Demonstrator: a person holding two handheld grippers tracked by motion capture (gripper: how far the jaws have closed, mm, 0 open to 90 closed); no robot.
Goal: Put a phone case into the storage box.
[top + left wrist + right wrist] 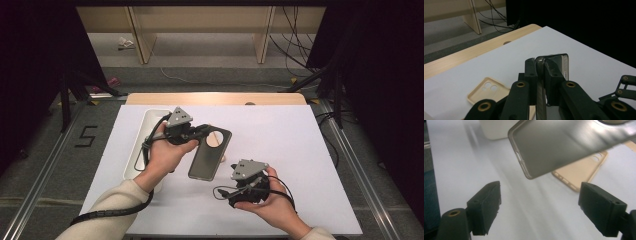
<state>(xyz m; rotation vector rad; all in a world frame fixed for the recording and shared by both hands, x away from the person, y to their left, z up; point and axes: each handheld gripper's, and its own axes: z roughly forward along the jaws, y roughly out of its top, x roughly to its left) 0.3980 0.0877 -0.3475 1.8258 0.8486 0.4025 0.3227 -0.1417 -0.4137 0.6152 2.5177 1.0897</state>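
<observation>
high view: left claw clamped on the top edge of a grey case, near its round camera hole; case held flat above the table, long axis running from the claw down toward the person. right claw just beside the case's lower right edge, nearer to its free end than anything else. white tray left of the left hand, well out of the way.

left gripper view: jaws pinched shut on the grey case, seen edge-on. beige case flat on the table below and to the left. part of the other claw at the right edge.

right gripper view: jaws spread wide, nothing between them. grey case ahead and above, free corner pointing toward the gap; beige case on the table beneath it, tray farther back. likely next: forward and up to take that free end, nothing in between.
</observation>
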